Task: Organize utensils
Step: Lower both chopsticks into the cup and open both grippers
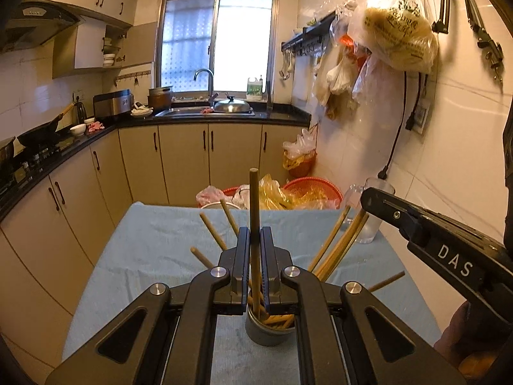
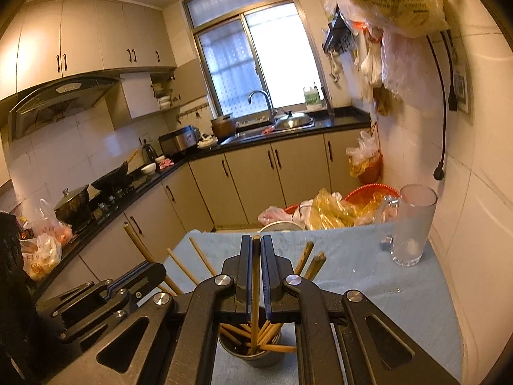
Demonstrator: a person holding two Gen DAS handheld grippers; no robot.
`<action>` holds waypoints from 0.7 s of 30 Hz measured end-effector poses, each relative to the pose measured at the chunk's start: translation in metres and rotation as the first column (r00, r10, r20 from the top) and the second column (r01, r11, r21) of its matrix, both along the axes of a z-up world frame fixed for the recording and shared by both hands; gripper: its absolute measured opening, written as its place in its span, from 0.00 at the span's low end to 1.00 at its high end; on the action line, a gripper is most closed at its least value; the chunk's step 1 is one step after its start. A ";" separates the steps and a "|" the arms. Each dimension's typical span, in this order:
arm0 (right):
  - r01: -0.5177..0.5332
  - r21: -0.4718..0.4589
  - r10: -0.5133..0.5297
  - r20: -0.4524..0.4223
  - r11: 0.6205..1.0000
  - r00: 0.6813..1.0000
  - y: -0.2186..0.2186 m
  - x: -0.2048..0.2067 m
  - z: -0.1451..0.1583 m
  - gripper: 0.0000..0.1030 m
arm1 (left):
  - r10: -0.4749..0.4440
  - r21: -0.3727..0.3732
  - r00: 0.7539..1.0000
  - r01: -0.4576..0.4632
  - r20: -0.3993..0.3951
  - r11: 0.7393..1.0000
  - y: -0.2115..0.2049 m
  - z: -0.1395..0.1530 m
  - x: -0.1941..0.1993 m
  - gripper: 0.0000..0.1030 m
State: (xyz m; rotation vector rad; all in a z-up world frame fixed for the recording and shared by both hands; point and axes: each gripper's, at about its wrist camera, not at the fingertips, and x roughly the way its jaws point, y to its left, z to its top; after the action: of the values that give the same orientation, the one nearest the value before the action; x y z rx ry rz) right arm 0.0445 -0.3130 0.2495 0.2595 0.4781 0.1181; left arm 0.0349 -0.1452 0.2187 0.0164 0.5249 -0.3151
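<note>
The jaws of the left gripper (image 1: 255, 234) are clenched on one chopstick (image 1: 254, 211). It is a thin round stick of brown wood, darker than the others, and it stands nearly upright between the jaws. Its top end rises well above them, and its lower end goes down into the cup (image 1: 267, 332).

The jaws of the right gripper (image 2: 255, 243) are also clenched on a chopstick (image 2: 255, 288) (a lighter, yellowish one). Its top end is about level with the tips of the jaws, and its lower end is inside the same cup (image 2: 256, 357).

The cup is small, round and grey, and it stands on the surface directly under both pairs of jaws. It holds a bundle of chopsticks (image 2: 272, 332) of pale wood that lean outward in all directions, some to the left and some to the right.

The surface is covered with a light blue cloth (image 1: 154, 250). A clear glass mug (image 2: 413, 224) stands on the cloth near the wall, apart from the cup. Behind the surface lie a red basket (image 1: 315, 186) and some plastic bags.
</note>
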 end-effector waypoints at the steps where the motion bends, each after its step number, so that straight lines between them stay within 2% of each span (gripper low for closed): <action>1: -0.001 0.000 0.001 -0.004 1.000 1.000 0.001 0.000 -0.001 0.06 | 0.002 0.004 1.000 -0.002 -0.006 1.000 0.000 -0.002 0.001 0.06; 12: -0.009 -0.006 0.009 -0.045 1.000 0.999 0.003 0.005 -0.018 0.06 | 0.029 0.017 0.999 -0.028 -0.027 0.999 0.002 -0.015 0.000 0.06; 21: -0.019 -0.022 0.018 -0.045 1.000 0.999 0.008 0.003 -0.022 0.06 | 0.027 0.031 0.999 -0.027 -0.024 0.999 0.003 -0.021 -0.002 0.06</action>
State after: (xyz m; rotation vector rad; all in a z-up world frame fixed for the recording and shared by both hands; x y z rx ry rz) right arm 0.0471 -0.3053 0.2273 0.2360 0.5261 0.1253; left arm 0.0332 -0.1424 0.1977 0.0347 0.5541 -0.2813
